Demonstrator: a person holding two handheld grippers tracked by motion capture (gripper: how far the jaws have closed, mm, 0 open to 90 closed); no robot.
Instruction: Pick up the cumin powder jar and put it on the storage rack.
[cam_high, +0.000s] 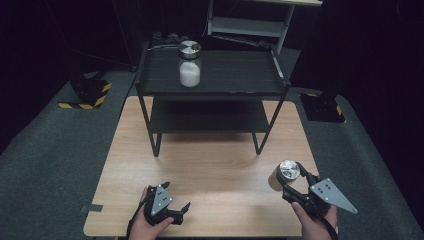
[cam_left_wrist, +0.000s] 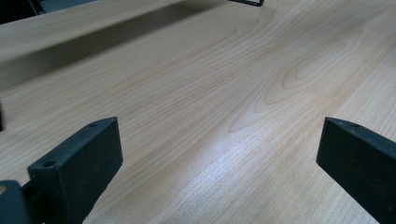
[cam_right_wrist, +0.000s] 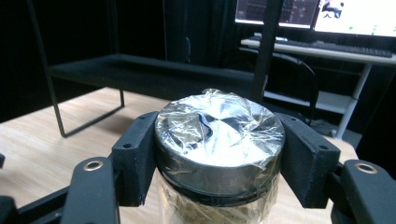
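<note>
At the table's near right, the right gripper (cam_high: 291, 181) is clamped on the silver lid of a jar (cam_right_wrist: 219, 140) holding tan contents, lifted off the wooden table (cam_high: 210, 165). The left gripper (cam_high: 176, 196) rests near left, jaws wide apart, grasping nothing. This looks like the carrying step; next likely calls for setting it on the black shelf rack (cam_high: 230, 75) beside the white-filled jar (cam_high: 190, 64).

Black two-fingered grippers (cam_high: 172, 197) with grey triangular screw-dotted plates (cam_high: 161, 199).
</note>
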